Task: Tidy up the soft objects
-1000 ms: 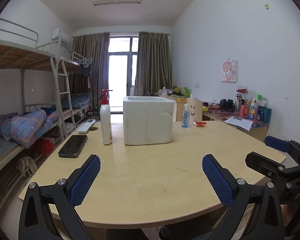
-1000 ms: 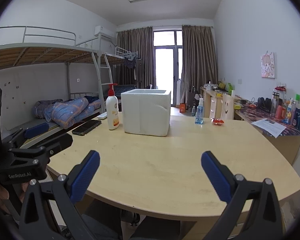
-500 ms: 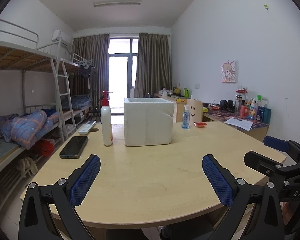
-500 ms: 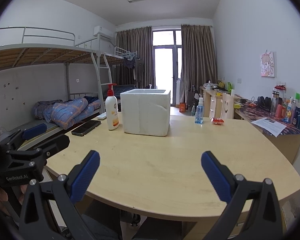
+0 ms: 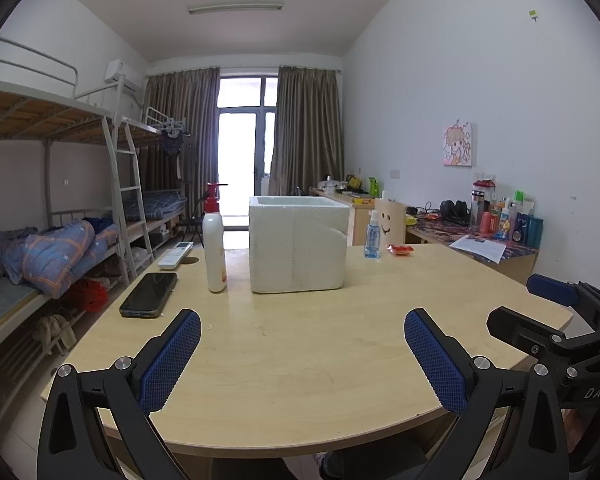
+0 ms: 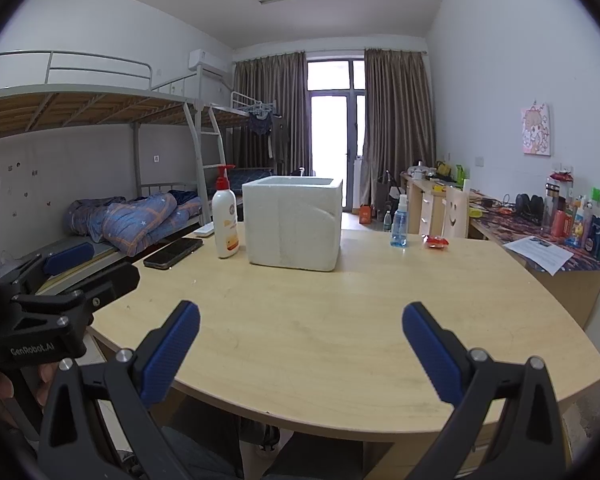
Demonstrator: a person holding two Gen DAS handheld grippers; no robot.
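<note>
**Over the worktop: both tools idle, no soft item in sight**

Left tool (image 5: 302, 354) and right tool (image 6: 300, 350) hover spread wide, holding nothing, above the worktop (image 5: 320, 344). Foam box (image 5: 298, 244) sits mid-worktop, contents hidden. Can't tell where the soft objects are. Risk: reaching forward blind could knock over the lotion bottle (image 5: 214, 246) or shove the phone (image 5: 150, 294) off the edge.

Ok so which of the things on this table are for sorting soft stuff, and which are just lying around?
For the job, probably:
- white foam box, the likely container
- left gripper and right gripper, both open and empty

No soft item shows on the table.

Lying about:
- lotion pump bottle
- phone
- remote
- blue spray bottle
- red wrapper
</note>
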